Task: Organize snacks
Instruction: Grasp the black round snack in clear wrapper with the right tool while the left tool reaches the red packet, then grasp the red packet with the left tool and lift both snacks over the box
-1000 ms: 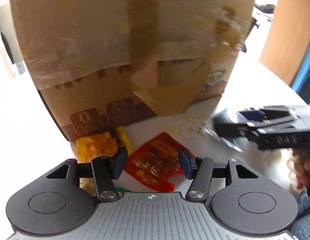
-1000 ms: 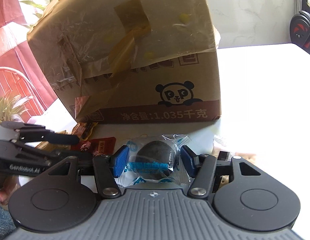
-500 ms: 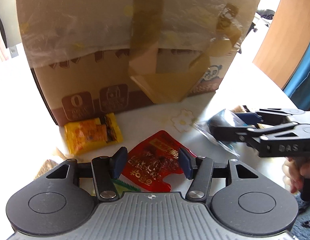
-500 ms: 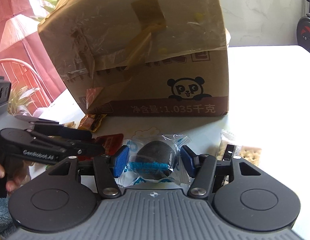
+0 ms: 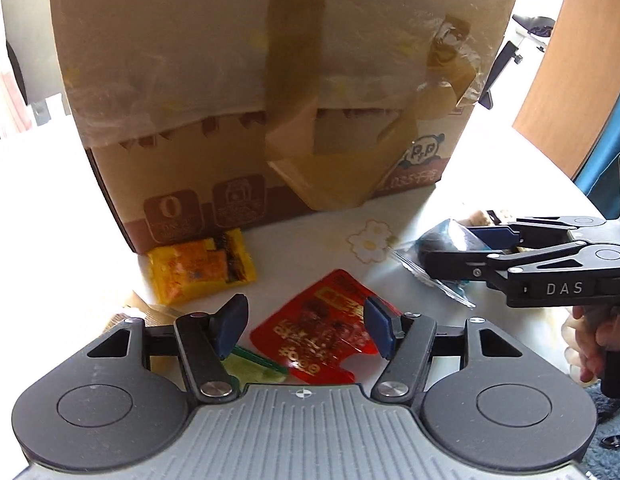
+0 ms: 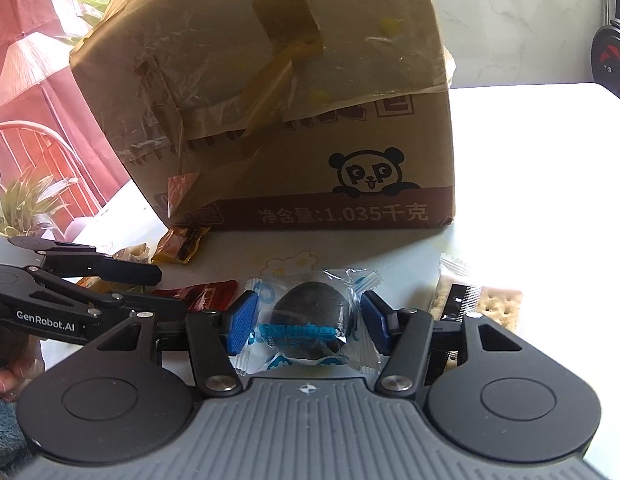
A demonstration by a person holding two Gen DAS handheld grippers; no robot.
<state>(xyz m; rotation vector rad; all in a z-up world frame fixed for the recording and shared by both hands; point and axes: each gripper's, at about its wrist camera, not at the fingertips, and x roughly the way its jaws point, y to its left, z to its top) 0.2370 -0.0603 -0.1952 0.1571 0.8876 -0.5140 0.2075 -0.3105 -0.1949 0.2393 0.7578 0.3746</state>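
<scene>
While the right gripper (image 6: 306, 322) fingers grasp the clear-wrapped dark round snack (image 6: 313, 320), lower the left gripper (image 5: 304, 330), fingers just widened and empty, squarely over the red foil packet (image 5: 324, 330) on the bench (image 5: 462, 208).

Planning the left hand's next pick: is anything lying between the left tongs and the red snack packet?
Nothing visible. The left tongs have just been opening and hang over the red snack packet, pads clear of it. A green wrapper lies beside it.

Snacks on white table (image 5: 50, 200) before taped cardboard box (image 5: 270, 92): yellow packet (image 5: 200, 266) at box base, red pouch (image 5: 326, 330) flat nearer, clear-blue wrapped dark round snack (image 6: 314, 320), cracker pack (image 6: 498, 308) right.
</scene>
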